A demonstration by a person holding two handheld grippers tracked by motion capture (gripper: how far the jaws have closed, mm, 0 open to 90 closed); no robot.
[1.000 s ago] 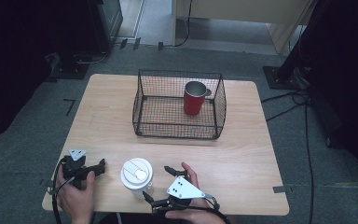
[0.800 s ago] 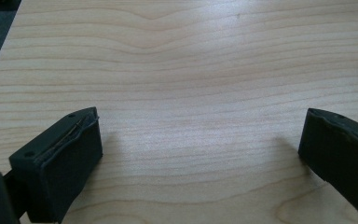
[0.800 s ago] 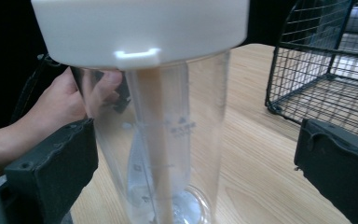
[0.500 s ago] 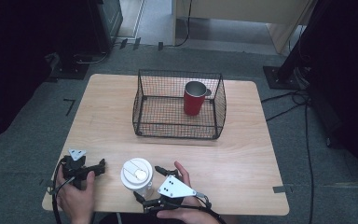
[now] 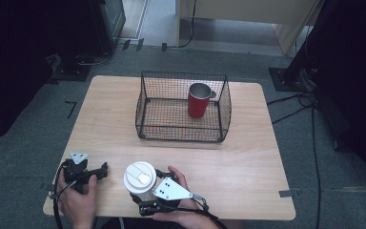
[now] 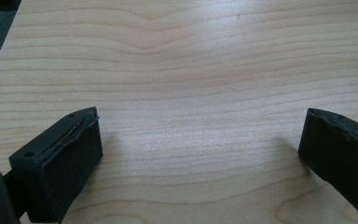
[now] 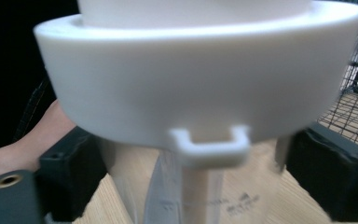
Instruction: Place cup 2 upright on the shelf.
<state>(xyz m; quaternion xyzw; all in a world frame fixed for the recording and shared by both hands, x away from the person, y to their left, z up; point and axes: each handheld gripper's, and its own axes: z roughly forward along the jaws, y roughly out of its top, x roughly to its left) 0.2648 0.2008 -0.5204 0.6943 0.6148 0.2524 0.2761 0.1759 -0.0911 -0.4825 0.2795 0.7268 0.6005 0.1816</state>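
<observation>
Right gripper (image 5: pixel 140 193) – jaws just closing, clamped on white lidded cup (image 5: pixel 139 176), lower centre; left gripper (image 5: pixel 97 171) – wide, empty.

no legible text, only blurred print on cup (image 7: pixel 242 203)

In the right gripper view the paper cup (image 7: pixel 186 186) is blurred, its white lid (image 7: pixel 200 74) cut off at the top edge, and its printed lettering cannot be read. In the high view the cup's body is hidden beneath the lid (image 5: pixel 139 176)
</observation>
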